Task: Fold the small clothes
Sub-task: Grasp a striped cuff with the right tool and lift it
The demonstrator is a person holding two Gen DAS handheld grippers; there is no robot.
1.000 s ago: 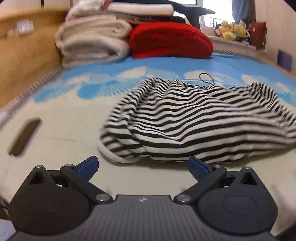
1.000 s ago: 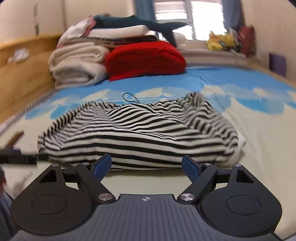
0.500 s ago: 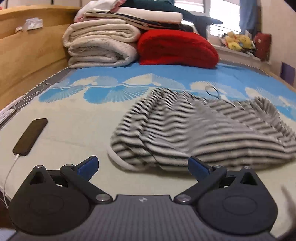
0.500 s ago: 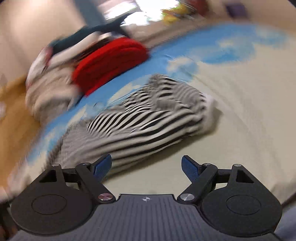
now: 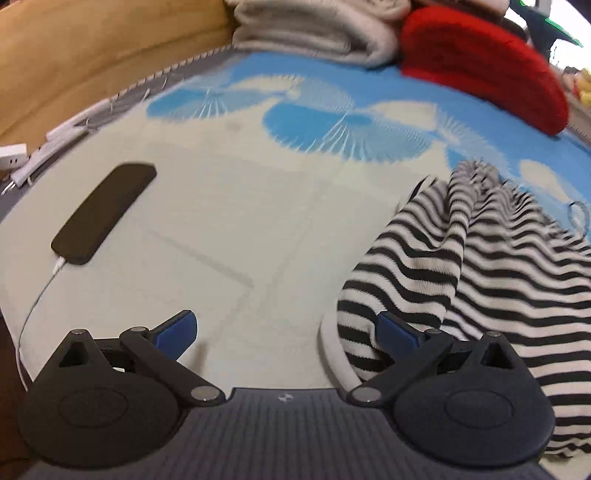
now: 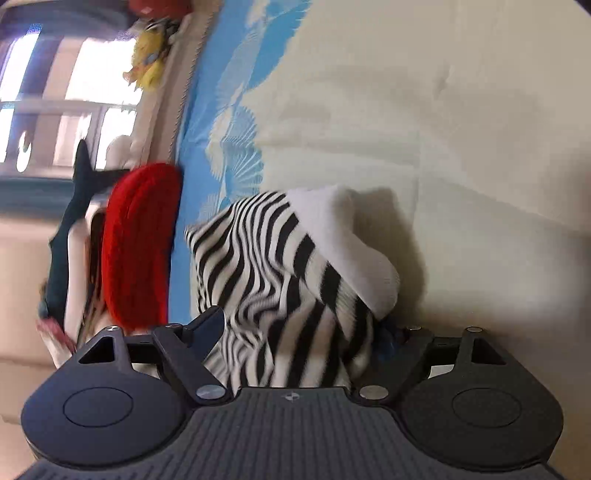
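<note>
Two pairs of jaws show, and the harder to read is the right gripper (image 6: 295, 328): its right blue pad is almost wholly buried behind a bunched fold of the striped garment (image 6: 280, 266), so whether the pads press the cloth cannot be told, though the jaws have just been closing with that cloth between them and stand part-way apart. The white hem band (image 6: 351, 251) of the garment rises over the hidden pad. The left gripper (image 5: 284, 332) has its jaws wide apart and clamped on nothing; its right pad sits against the near edge of the striped cloth, its left pad over bare bed sheet (image 5: 240, 229). The garment lies crumpled on the bed, cut off by the right edge of the left view. Further out lie a dark phone (image 5: 105, 212) with a white cable, folded beige blankets (image 5: 314, 33) and a red cushion (image 5: 480, 62), all blurred. Against a second ago, the right view has rolled onto its side, so that the window (image 6: 55, 110) and cushion now stand at its left, and the garment has gone from lying ahead of the jaws to filling the gap between them. The left view has swung so that the garment has slid from centre to the right side and the phone shows larger.
</note>
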